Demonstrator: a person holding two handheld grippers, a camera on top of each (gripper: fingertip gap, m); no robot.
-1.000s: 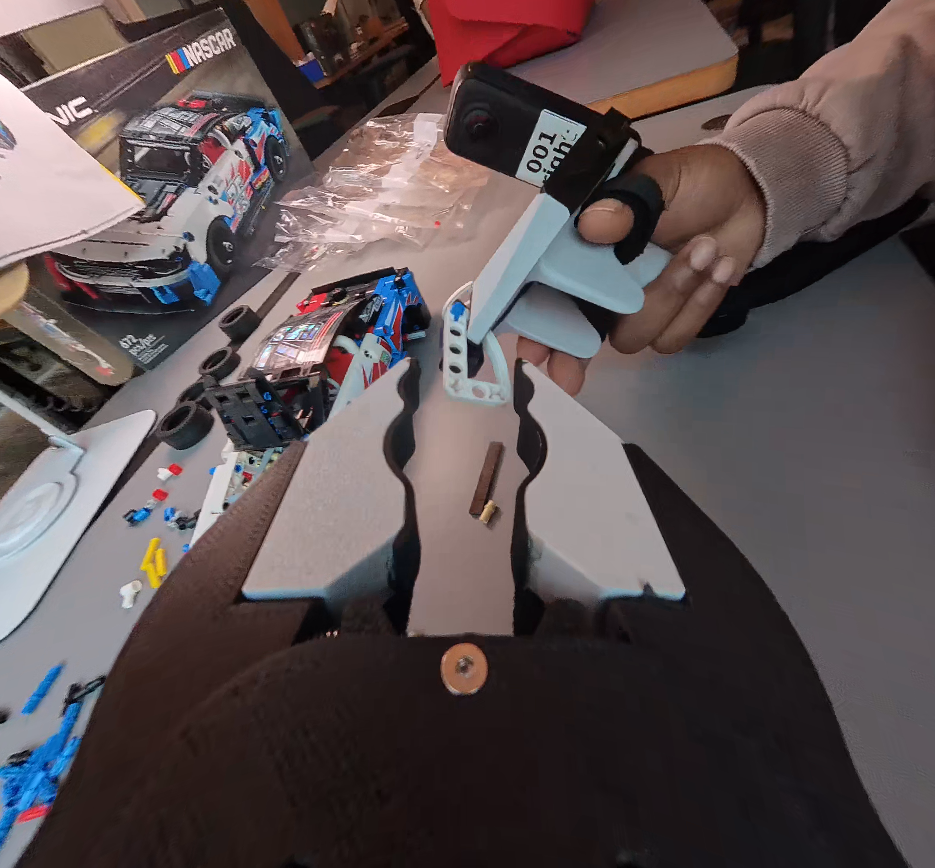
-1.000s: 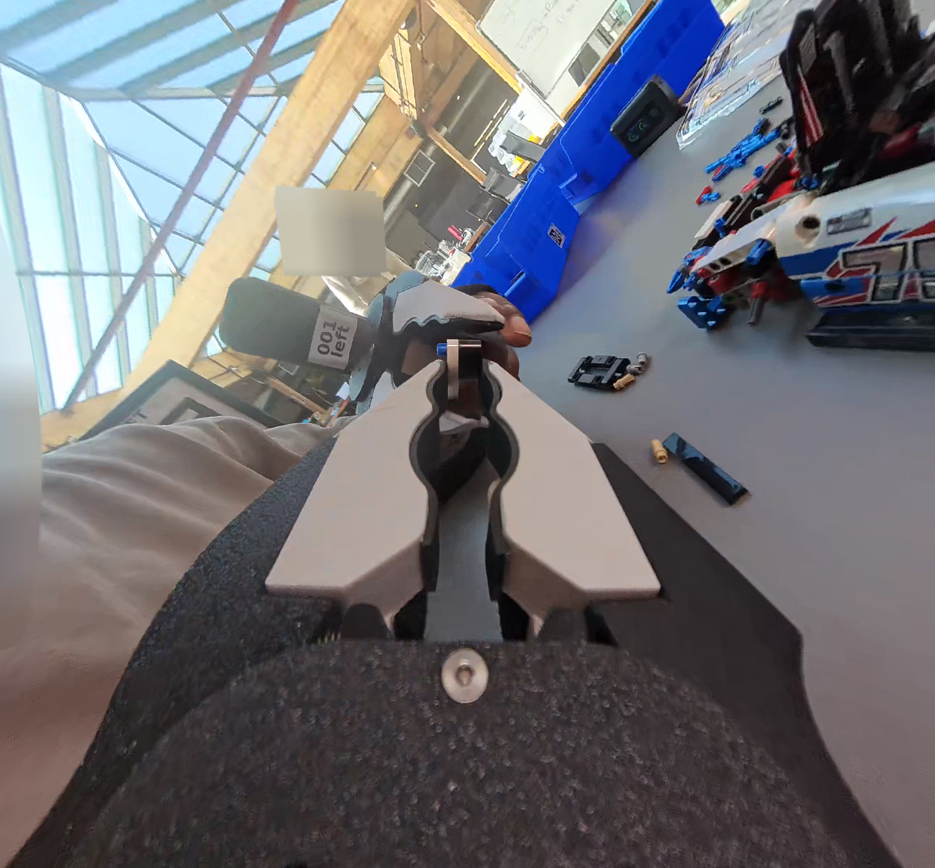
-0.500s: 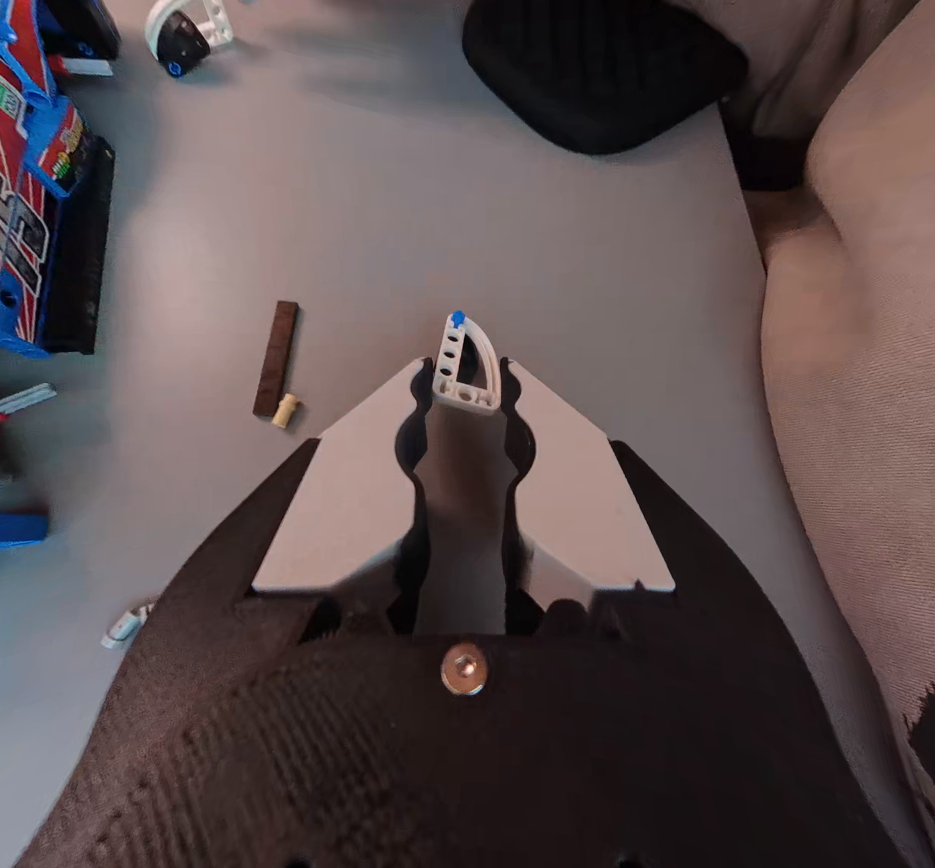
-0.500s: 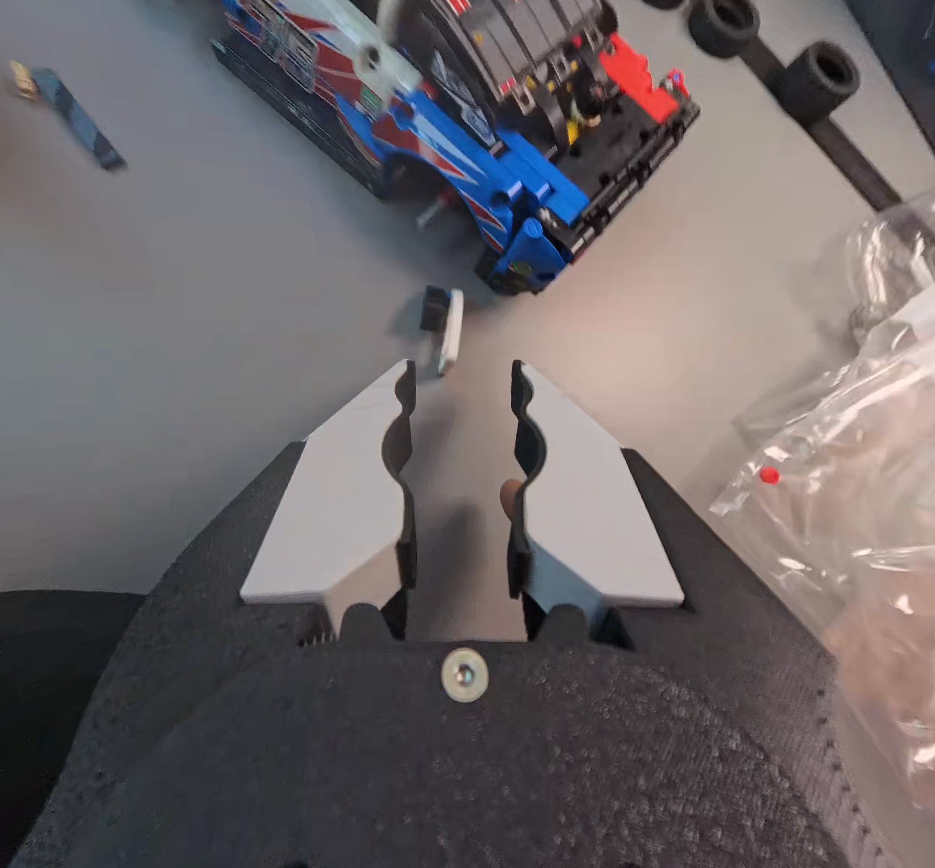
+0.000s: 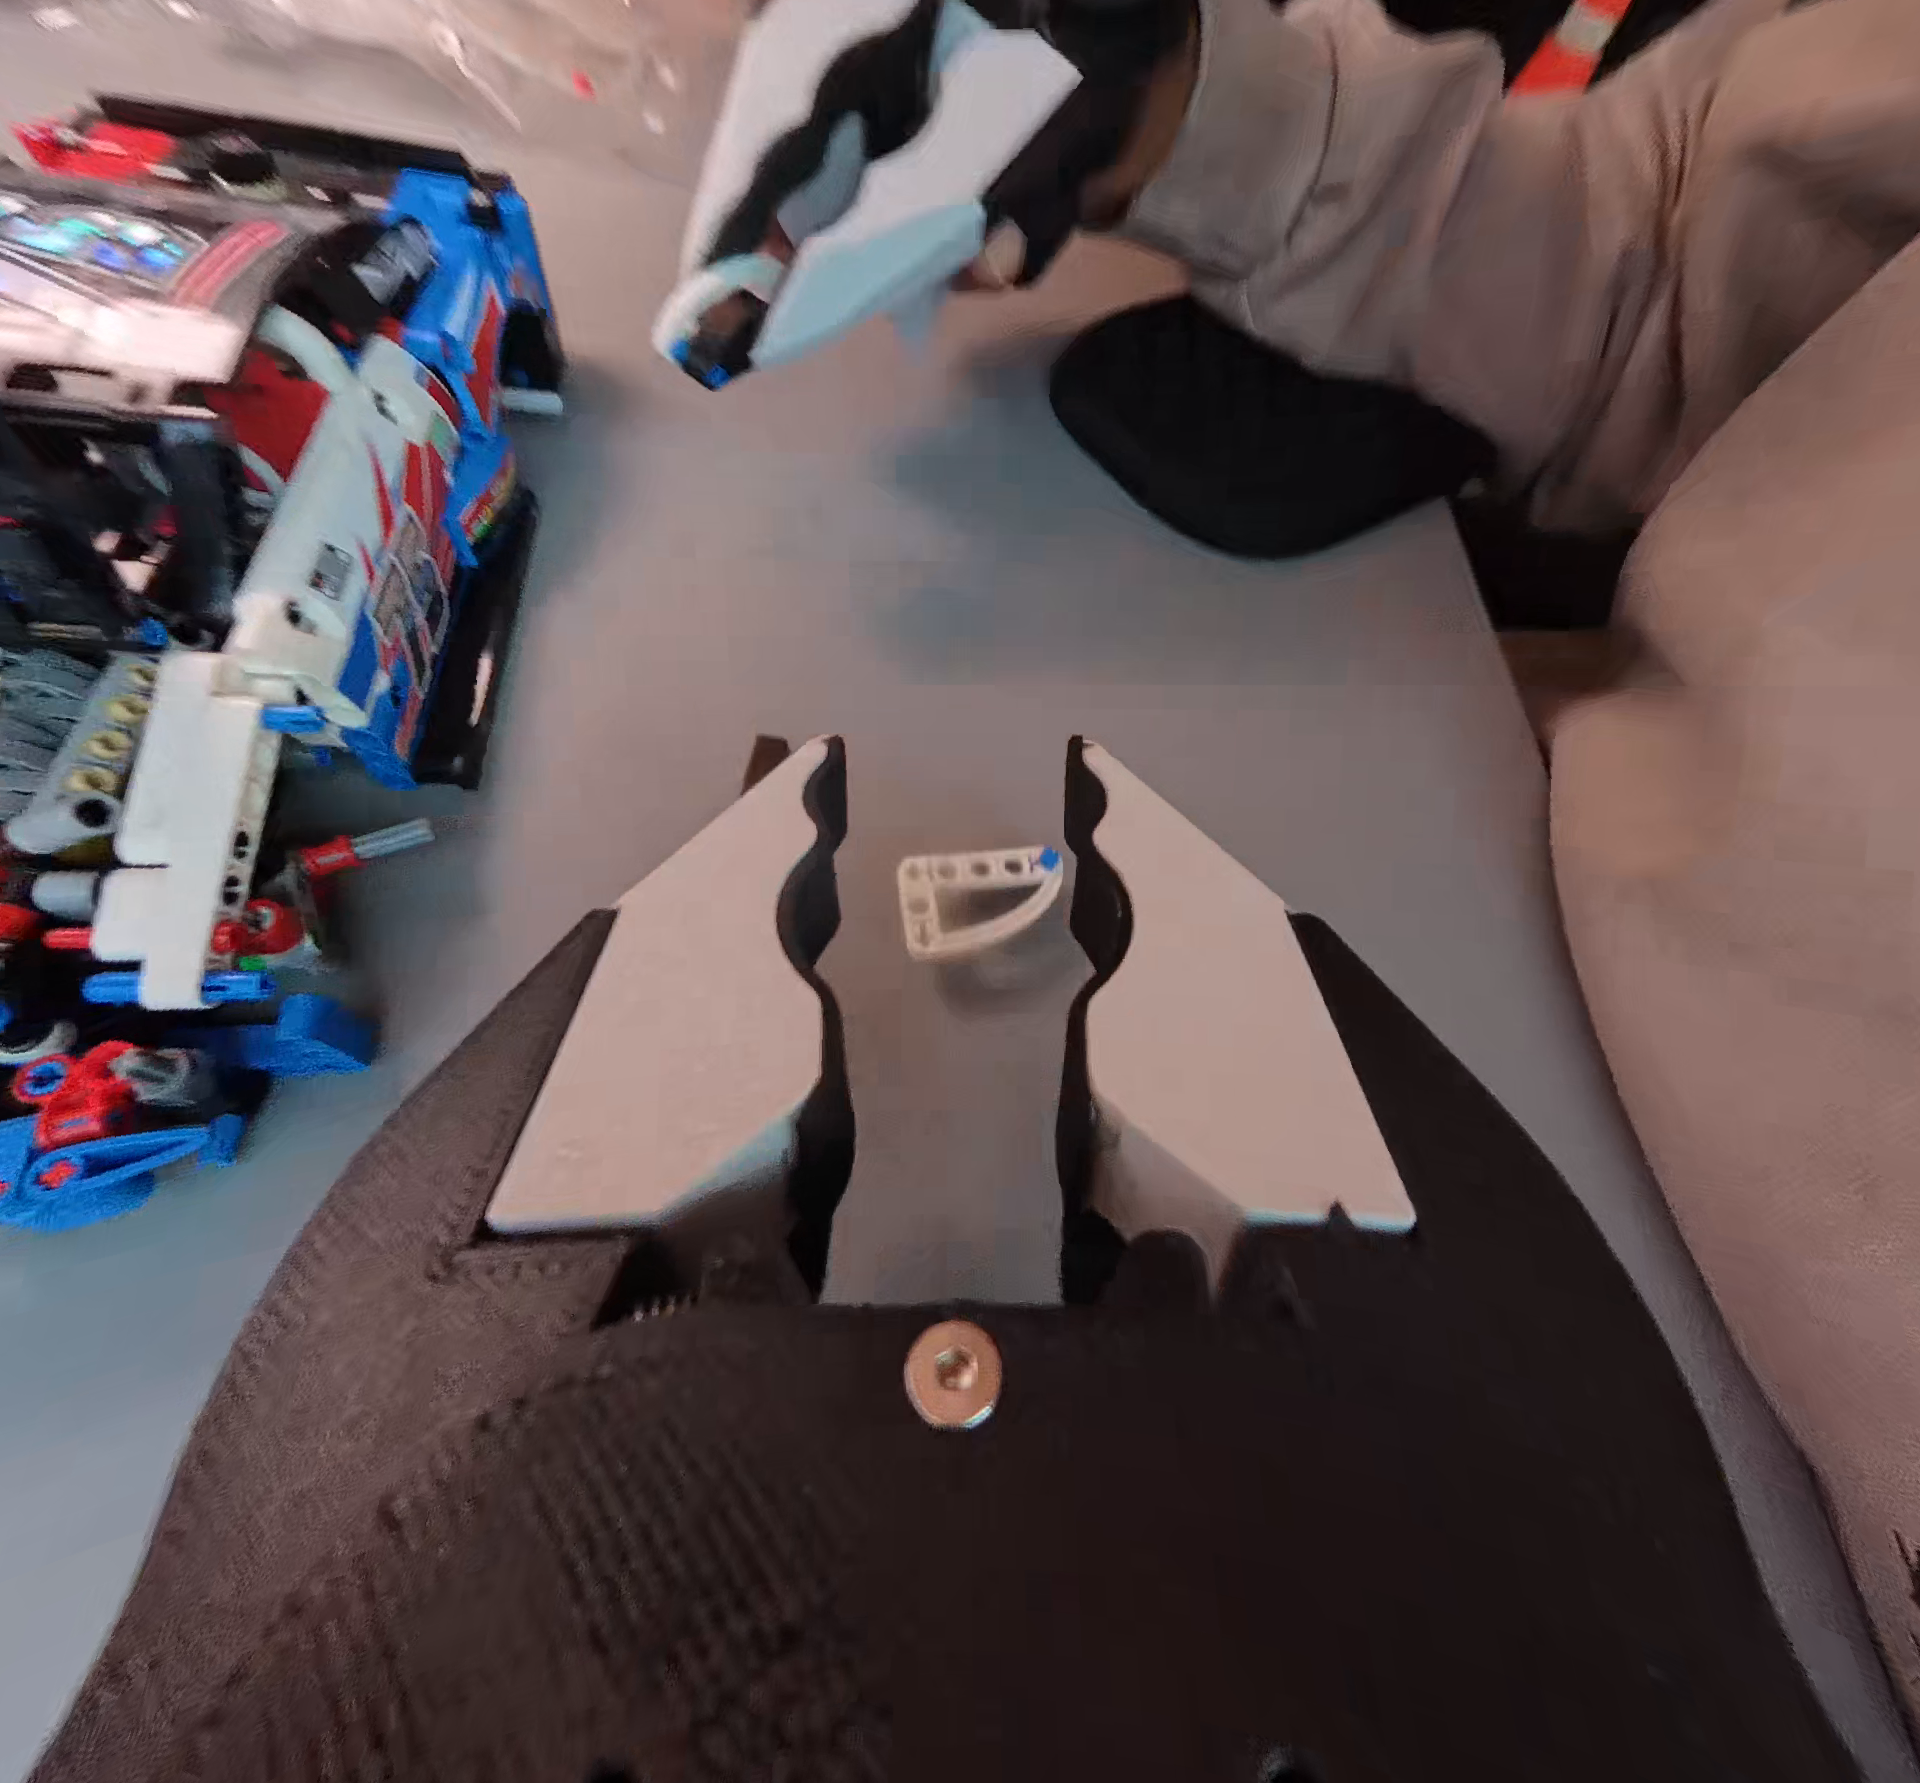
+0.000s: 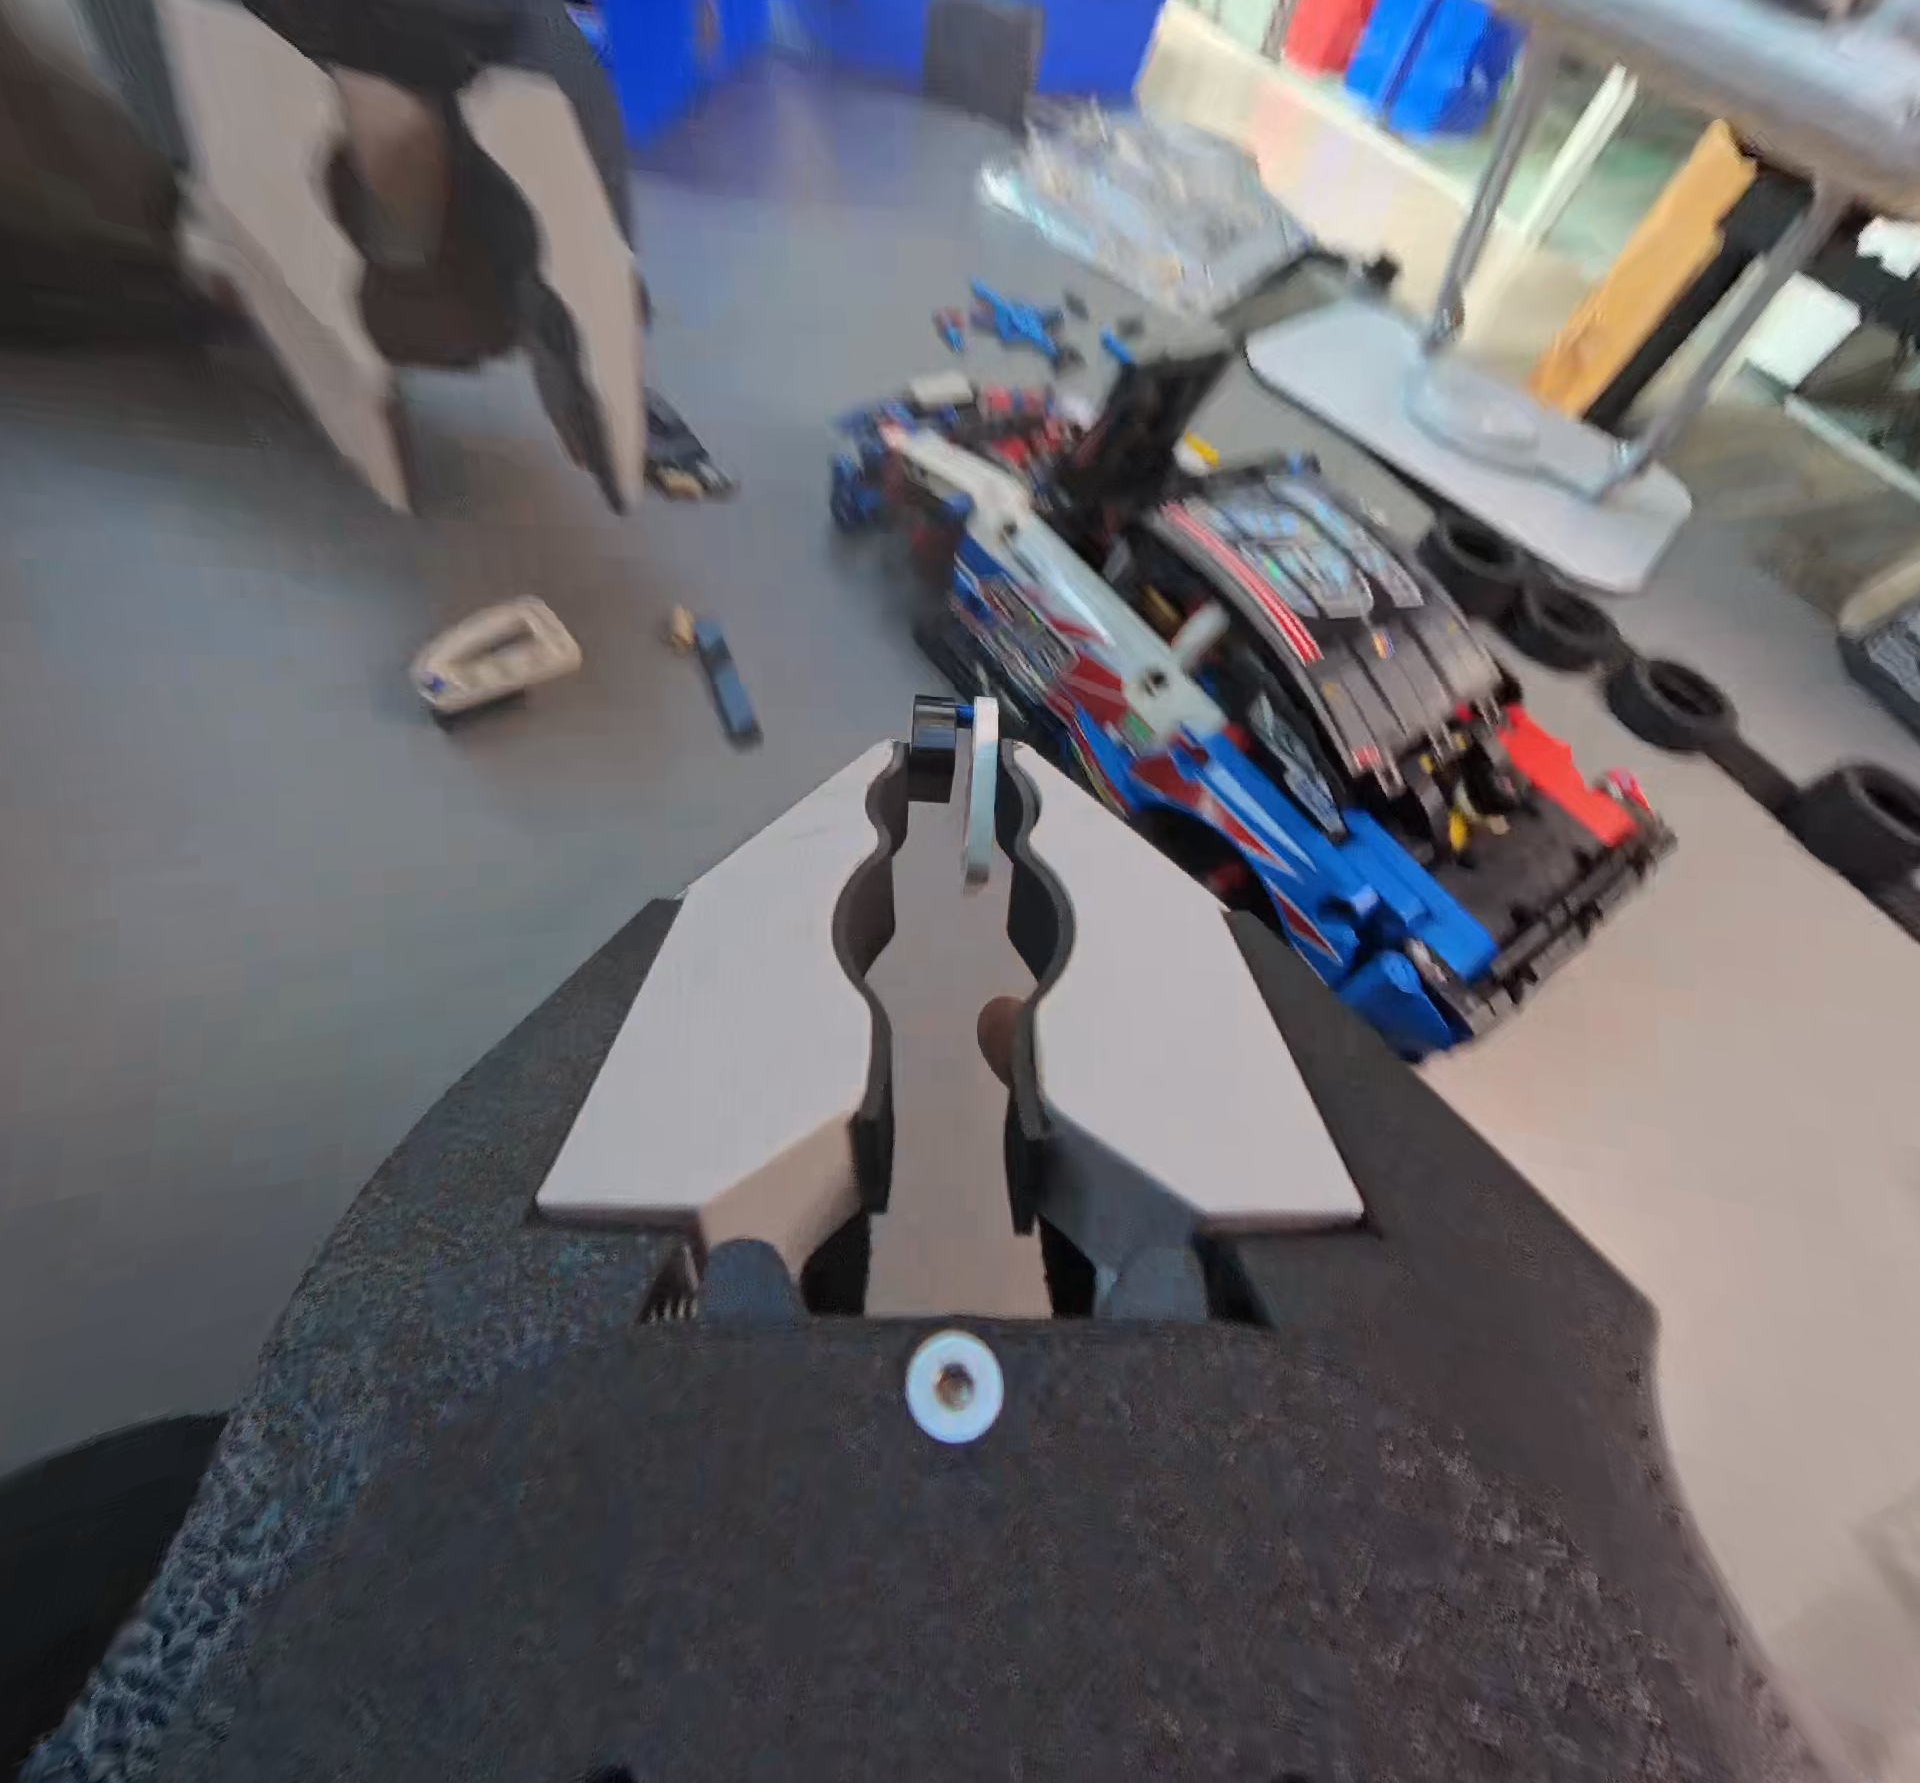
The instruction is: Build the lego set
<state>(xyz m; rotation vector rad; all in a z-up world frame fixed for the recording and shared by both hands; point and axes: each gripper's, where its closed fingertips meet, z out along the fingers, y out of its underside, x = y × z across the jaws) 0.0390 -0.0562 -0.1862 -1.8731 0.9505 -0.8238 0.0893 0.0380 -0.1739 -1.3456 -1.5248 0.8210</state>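
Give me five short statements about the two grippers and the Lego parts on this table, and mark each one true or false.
1. The left gripper is open. True.
2. The white curved piece is clamped in the left gripper. False: it lies on the grey table between the spread fingers.
3. The right gripper holds a small white and black part at its tips. True.
4. The race car model already has all its wheels on. False: black tyres lie loose on the table beside it.
5. A thin dark bar lies on the table between the white curved piece and the car. True.
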